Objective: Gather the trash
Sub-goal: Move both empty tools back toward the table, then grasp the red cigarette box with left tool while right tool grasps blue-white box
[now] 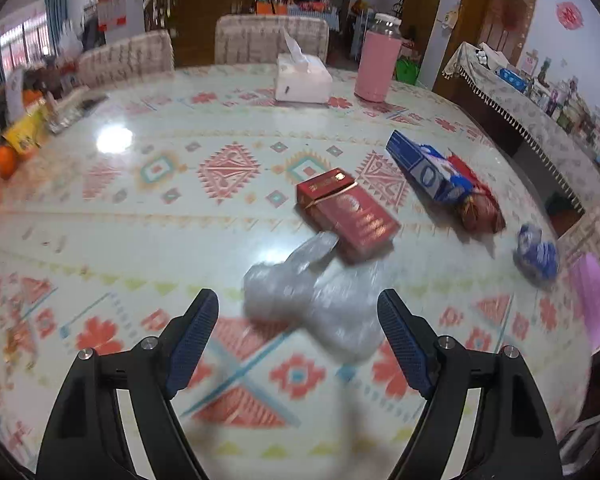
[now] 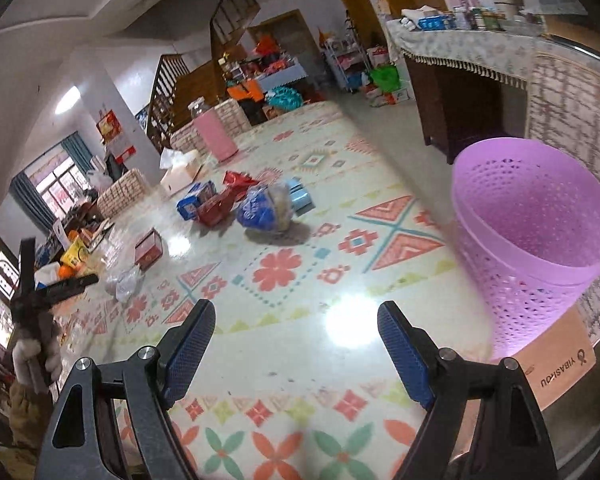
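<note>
Left gripper tilted down over crumpled clear bag, wide open, gripping nothing. Right gripper likewise, above patterned table; purple basket beside.

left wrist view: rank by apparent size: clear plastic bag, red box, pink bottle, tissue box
1. clear plastic bag, inflated by nearness
2. red box
3. pink bottle and tissue box: look alike, both far, unranked
</note>
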